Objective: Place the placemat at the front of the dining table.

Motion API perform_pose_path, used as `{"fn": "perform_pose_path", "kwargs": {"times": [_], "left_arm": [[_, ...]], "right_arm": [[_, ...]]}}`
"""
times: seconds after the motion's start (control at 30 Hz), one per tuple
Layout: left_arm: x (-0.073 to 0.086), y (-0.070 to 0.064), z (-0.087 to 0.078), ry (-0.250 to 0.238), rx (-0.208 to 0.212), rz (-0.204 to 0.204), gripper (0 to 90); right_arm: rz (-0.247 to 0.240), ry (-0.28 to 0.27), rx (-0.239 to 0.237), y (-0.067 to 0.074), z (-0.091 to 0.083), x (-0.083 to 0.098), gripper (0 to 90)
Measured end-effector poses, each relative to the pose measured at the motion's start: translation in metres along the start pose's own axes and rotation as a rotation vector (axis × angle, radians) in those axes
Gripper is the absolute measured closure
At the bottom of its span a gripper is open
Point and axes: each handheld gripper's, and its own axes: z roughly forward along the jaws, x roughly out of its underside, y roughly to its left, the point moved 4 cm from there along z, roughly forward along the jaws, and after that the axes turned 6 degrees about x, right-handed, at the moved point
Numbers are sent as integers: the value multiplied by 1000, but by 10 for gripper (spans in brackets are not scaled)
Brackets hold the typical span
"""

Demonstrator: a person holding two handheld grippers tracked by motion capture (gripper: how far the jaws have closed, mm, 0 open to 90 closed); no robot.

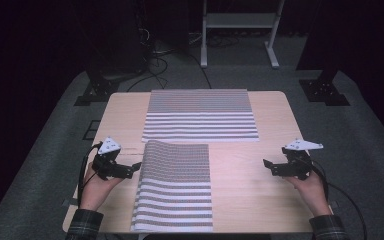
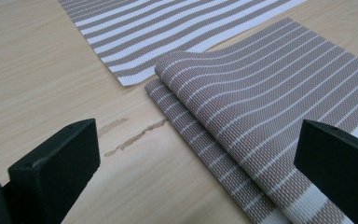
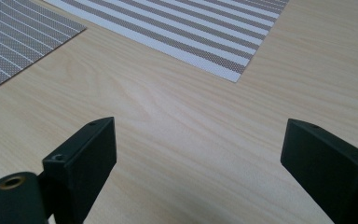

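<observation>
Jaws of left gripper (image 1: 136, 166) wide apart, holding nothing, at left edge of the folded brown-and-white striped woven placemat (image 1: 176, 186) in lower centre — fold looks done; right gripper (image 1: 266, 163) likewise gaping, empty — second striped mat (image 1: 200, 115) in upper centre still flat.

folded mat's (image 1: 175, 187) underlayer mostly hidden

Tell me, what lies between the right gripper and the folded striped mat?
Nothing: in the high view, bare wooden table separates the right gripper from the folded mat.
</observation>
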Motion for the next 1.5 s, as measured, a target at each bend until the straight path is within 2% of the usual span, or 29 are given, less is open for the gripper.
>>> {"fn": "perform_pose_path", "kwargs": {"times": [0.37,0.53,0.63,0.83,1.03,1.23,1.5], "left_arm": [[27,-13,-12,12,2,-4,0],[43,-19,-13,40,15,7,0],[54,-23,-13,75,13,24,0],[72,-27,-17,107,12,22,0],[84,-27,-20,129,18,24,0],[95,-24,-22,145,14,17,0],[101,-20,-21,124,25,4,0]], "right_arm": [[-1,-2,-16,5,-19,24,93],[-16,13,-28,10,-23,38,93],[-19,32,-39,12,-25,47,93],[-13,41,-38,13,-33,59,93],[-17,67,-45,13,-42,75,93],[-5,79,-36,11,-46,83,93],[-8,104,-37,10,-47,93,93]]}}
